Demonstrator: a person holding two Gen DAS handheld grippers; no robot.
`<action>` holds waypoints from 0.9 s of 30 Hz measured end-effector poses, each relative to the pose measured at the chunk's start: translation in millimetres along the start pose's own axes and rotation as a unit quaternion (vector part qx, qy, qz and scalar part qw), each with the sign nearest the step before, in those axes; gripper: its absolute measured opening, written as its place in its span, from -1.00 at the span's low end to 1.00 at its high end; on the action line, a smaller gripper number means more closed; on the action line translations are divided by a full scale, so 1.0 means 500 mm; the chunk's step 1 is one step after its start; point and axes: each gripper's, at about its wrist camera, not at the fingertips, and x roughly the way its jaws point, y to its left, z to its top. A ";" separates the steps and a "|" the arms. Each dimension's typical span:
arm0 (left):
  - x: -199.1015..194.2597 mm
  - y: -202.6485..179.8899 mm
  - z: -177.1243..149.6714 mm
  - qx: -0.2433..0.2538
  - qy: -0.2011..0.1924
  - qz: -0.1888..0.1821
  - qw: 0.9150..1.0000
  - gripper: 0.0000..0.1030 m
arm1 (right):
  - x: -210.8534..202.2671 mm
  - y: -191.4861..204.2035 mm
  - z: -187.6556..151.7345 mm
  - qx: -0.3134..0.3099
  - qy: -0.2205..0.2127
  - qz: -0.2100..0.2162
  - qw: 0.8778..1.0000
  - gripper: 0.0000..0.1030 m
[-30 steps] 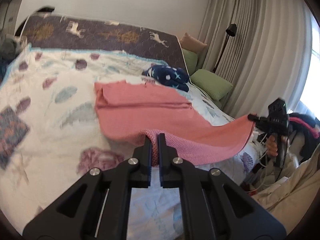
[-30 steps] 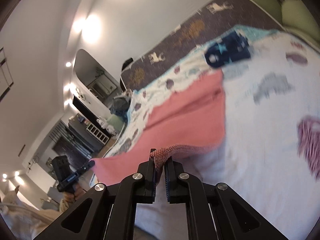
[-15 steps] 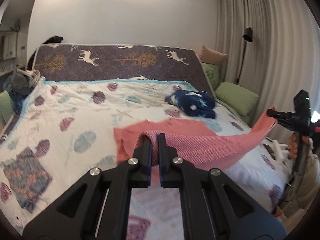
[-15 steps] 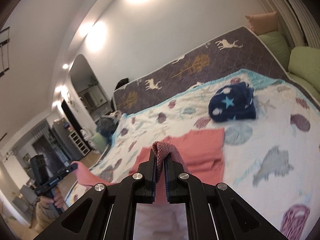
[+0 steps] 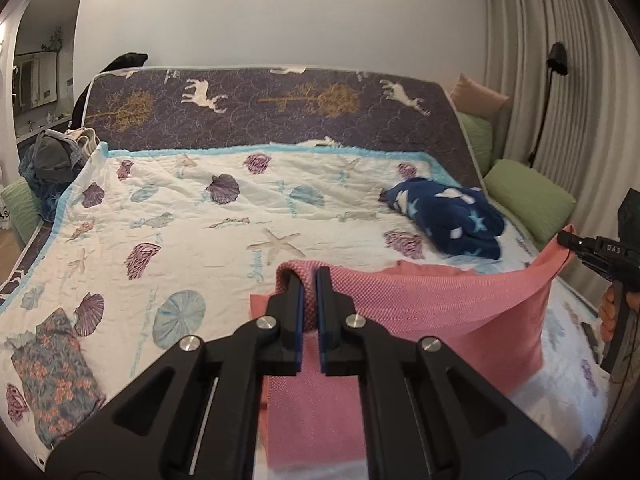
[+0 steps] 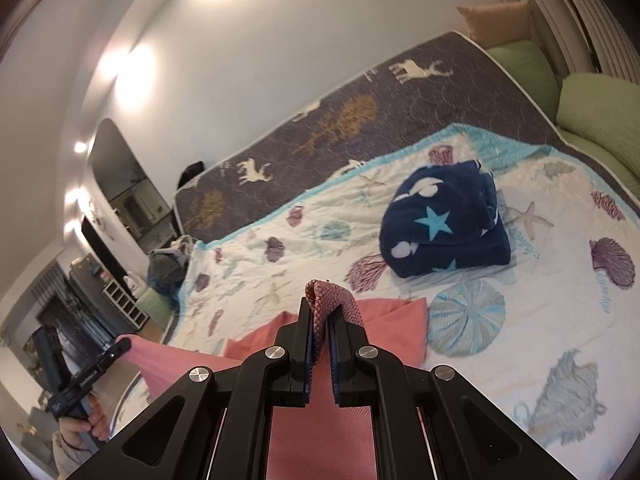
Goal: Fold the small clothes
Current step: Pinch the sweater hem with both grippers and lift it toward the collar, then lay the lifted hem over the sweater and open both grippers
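Observation:
A pink knit cloth (image 5: 440,304) hangs stretched between my two grippers above the seashell-print bedspread (image 5: 224,232). My left gripper (image 5: 308,278) is shut on one corner, which bunches up over its fingertips. My right gripper (image 6: 320,310) is shut on the other corner, a fold of the pink cloth (image 6: 394,316) poking up between its pads. In the left wrist view the right gripper (image 5: 566,240) shows at the right edge with the cloth's edge pulled taut to it. The right wrist view has the left gripper (image 6: 124,345) at the far left, held by a hand (image 6: 86,426). The cloth's lower part lies on the bed.
A folded navy star blanket (image 5: 444,216) lies at the bed's far right. A floral garment (image 5: 56,364) lies at the near left. A deer-print mattress (image 5: 260,108) leans against the wall behind. Green cushions (image 5: 532,196) and a floor lamp (image 5: 556,60) line the right side, and a clothes pile (image 5: 52,160) sits at the left.
Both grippers have risen and moved toward the head of the bed with the pink cloth's corners. The cloth's held edge now hangs over the part lying on the bed.

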 end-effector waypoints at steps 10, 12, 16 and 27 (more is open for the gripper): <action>0.227 0.042 -0.012 -0.042 0.074 -0.003 0.996 -0.87 | 0.192 -0.063 0.015 0.017 0.043 -0.042 0.998 -0.89; 0.267 0.049 -0.023 -0.053 0.090 -0.003 0.994 -0.87 | 0.223 -0.077 0.010 0.024 0.053 -0.052 0.997 -0.89; 0.325 0.060 -0.046 -0.065 0.118 0.000 0.991 -0.87 | 0.278 -0.107 -0.001 0.040 0.072 -0.070 0.994 -0.89; 0.384 0.153 -0.068 -0.155 0.122 0.032 0.980 -0.19 | 0.359 -0.224 -0.022 0.159 0.126 -0.067 0.977 -0.67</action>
